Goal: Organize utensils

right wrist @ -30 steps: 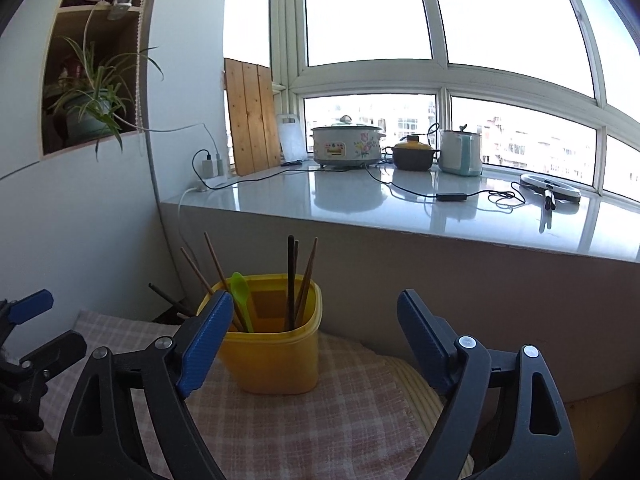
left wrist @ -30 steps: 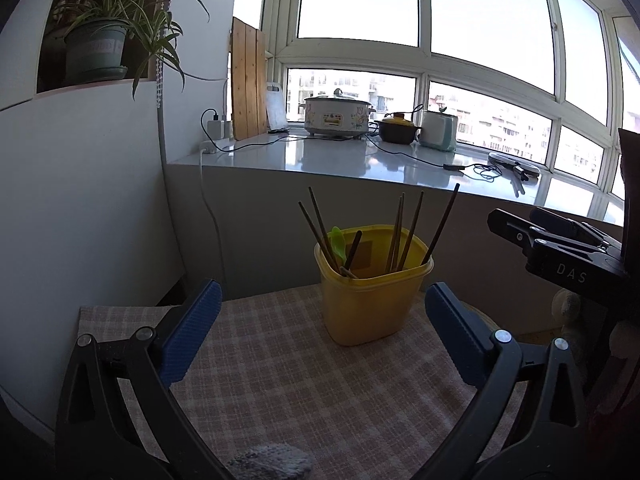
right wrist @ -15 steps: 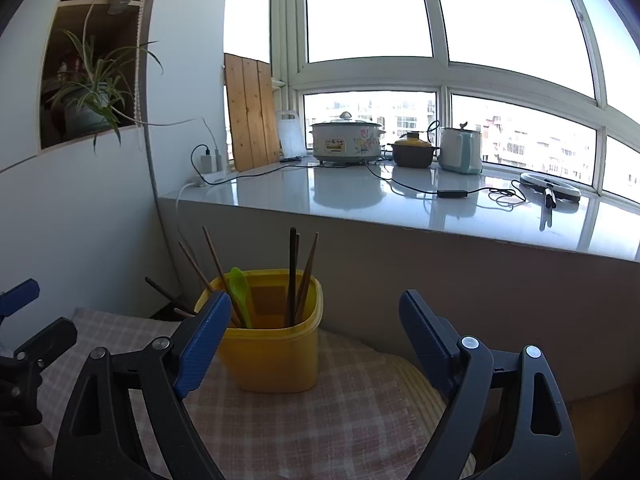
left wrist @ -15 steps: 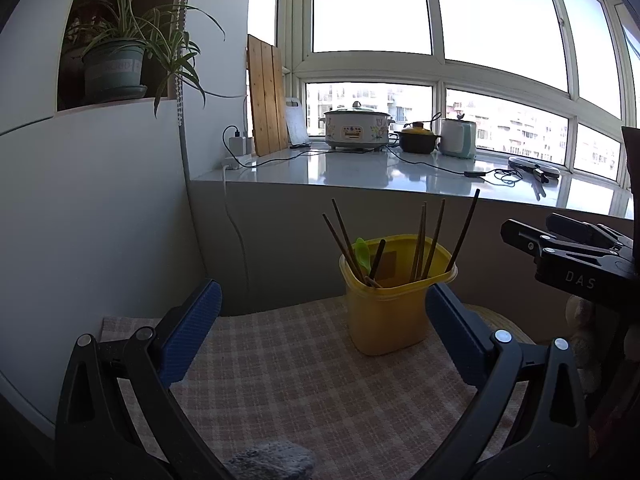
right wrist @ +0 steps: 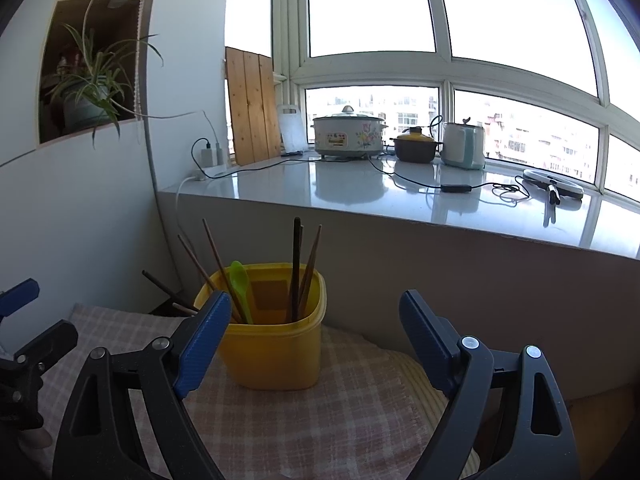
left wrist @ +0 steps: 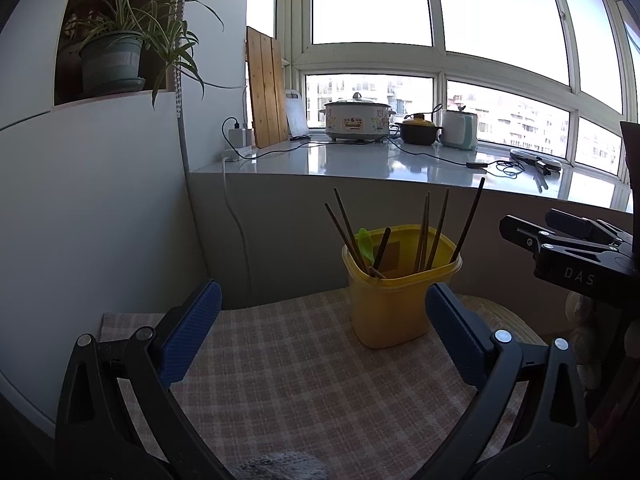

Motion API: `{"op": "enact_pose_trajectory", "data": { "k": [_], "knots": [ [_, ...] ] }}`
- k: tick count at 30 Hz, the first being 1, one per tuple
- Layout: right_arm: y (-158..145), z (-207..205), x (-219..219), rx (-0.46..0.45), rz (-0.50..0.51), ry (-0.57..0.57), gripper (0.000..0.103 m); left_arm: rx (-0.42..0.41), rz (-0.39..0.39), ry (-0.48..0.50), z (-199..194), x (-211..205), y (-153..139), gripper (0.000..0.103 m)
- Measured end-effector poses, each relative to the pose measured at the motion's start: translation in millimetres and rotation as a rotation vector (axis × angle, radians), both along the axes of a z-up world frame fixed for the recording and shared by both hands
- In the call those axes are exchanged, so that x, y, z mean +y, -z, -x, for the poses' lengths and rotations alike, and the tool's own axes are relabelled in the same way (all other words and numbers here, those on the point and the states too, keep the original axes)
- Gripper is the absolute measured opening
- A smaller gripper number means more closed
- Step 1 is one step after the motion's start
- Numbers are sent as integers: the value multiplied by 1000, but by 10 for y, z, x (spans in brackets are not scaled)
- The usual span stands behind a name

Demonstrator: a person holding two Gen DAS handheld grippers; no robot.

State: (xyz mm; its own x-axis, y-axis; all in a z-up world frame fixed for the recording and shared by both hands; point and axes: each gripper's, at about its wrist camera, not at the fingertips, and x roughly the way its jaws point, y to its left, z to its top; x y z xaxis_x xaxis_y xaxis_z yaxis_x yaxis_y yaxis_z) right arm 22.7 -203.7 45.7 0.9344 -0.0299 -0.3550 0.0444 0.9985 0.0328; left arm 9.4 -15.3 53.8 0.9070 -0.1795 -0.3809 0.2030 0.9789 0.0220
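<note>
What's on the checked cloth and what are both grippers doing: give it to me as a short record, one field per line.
container: yellow tub, upright on the checked cloth
contents: brown chopsticks leaning against the rim, one green spoon
left gripper: open, holding nothing, short of the tub
right gripper: open, holding nothing, tub ahead and toward its left finger
loose utensils on cloth: none visible
background: windowsill counter with cooker and pot
</note>
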Motion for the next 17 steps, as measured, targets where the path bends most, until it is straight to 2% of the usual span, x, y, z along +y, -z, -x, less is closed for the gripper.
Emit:
{"op": "enact_pose_trajectory", "data": {
  "k": [17],
  "knots": [
    [26, -31, -20, 12, -7, -8, 86, 30, 10, -2, -28, 18, 33, 103]
  ]
}}
